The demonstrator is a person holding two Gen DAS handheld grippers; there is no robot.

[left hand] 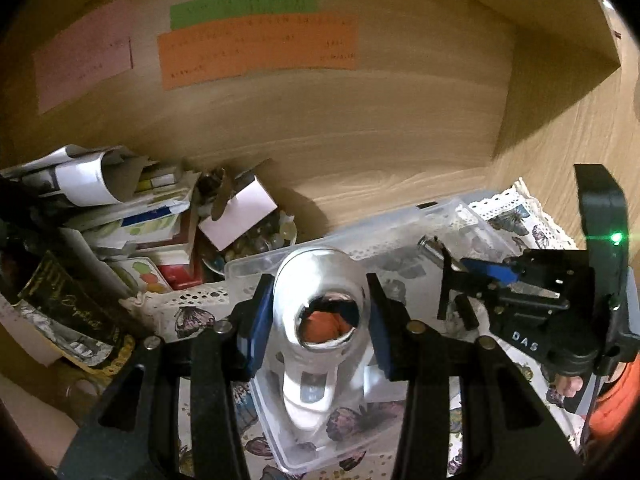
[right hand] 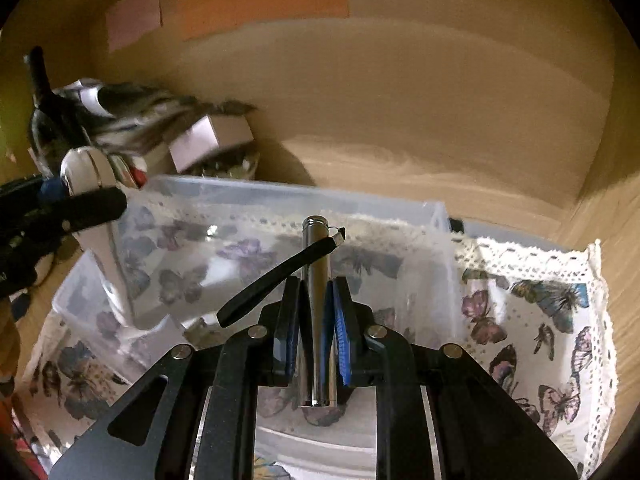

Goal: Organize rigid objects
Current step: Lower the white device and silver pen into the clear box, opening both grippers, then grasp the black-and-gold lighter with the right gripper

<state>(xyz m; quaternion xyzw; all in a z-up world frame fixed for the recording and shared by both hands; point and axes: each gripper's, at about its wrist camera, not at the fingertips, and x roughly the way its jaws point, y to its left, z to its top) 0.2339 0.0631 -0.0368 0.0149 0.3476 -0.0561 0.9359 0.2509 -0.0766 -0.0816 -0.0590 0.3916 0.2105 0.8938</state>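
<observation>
My left gripper (left hand: 318, 316) is shut on a white and silver handheld device (left hand: 316, 344), held above the left end of a clear plastic box (left hand: 256, 268). The device also shows at the left of the right wrist view (right hand: 90, 176). My right gripper (right hand: 316, 320) is shut on a slim silver metal cylinder (right hand: 316, 300) with a black wrist strap (right hand: 276, 280), held over the same clear box (right hand: 400, 204). The right gripper also shows in the left wrist view (left hand: 480, 280).
The box sits on a butterfly-print cloth with lace edging (right hand: 540, 320) on a wooden desk. A pile of papers, cards and small boxes (left hand: 120, 216) stands at the left against the wooden back panel, which carries coloured paper notes (left hand: 256, 48).
</observation>
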